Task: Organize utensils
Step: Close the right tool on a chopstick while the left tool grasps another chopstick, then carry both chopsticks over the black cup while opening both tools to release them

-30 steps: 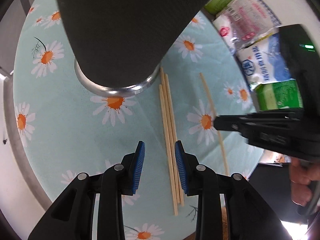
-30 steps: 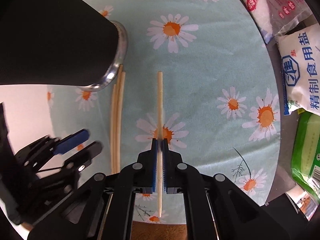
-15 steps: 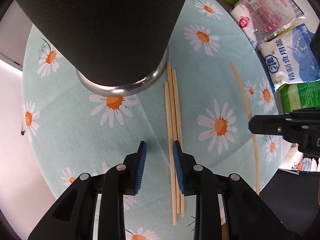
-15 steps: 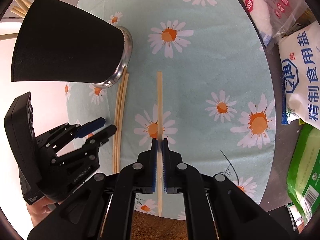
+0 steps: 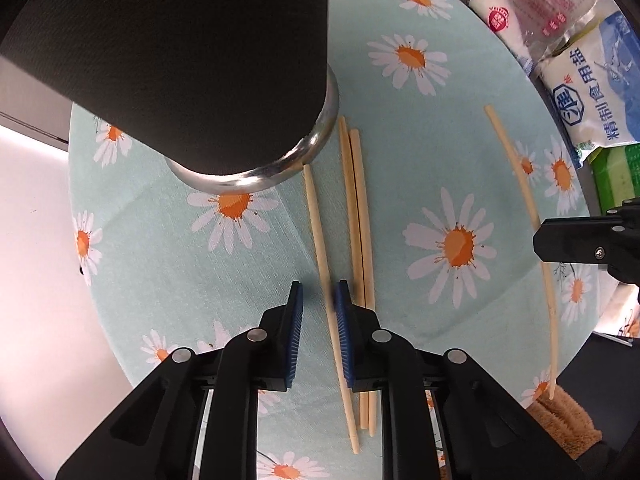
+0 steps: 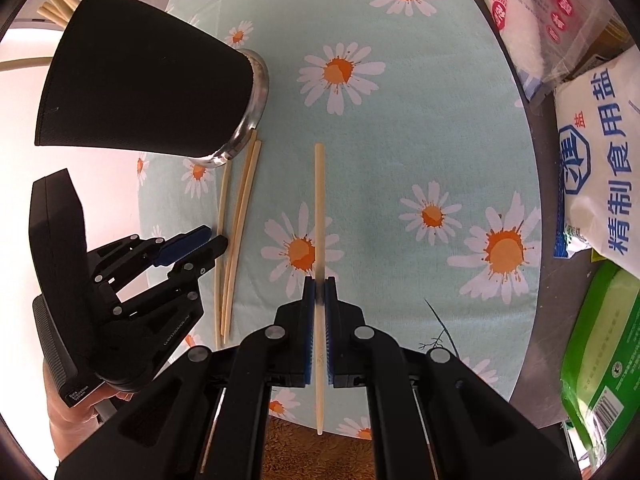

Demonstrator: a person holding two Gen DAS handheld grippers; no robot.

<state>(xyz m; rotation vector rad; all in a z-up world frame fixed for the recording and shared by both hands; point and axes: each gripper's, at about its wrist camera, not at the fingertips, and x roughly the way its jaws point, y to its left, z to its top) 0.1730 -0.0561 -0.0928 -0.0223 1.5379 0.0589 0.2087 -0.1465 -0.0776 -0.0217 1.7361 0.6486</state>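
Through the left wrist camera I see my left claw [image 5: 318, 300] low over the round worktop [image 5: 168, 264] with its daisy-print cover, its blue pads partly apart and straddling one loose chopstick [image 5: 320, 240]; that stick lies close against the right pad, but I cannot tell whether it touches, and nothing is clamped. Just to the right lies a pair of chopsticks [image 5: 358, 216], touching along their length, so I count three sticks here beside the black utensil holder [image 5: 180, 52], whose metal base ring sits at their far ends. A fourth chopstick [image 5: 516, 172] runs down the right side, passing behind the dark tip of my right claw [image 5: 576, 242]. At the worktop's far right edge I count three packets: a clear bag with red print [image 5: 532, 4], a white and blue salt bag [image 5: 592, 92] and a green pack [image 5: 612, 176]. Through the right wrist camera, my right claw [image 6: 319, 280] is closed tight on that single chopstick [image 6: 319, 200], gripping it past its middle, nearer the end that points back at me. The left claw [image 6: 196, 242] shows at the left, over the three sticks [image 6: 236, 232]. The holder [image 6: 144, 80] has about four chopstick ends [image 6: 56, 2] poking from its mouth. The same three packets line the right edge.
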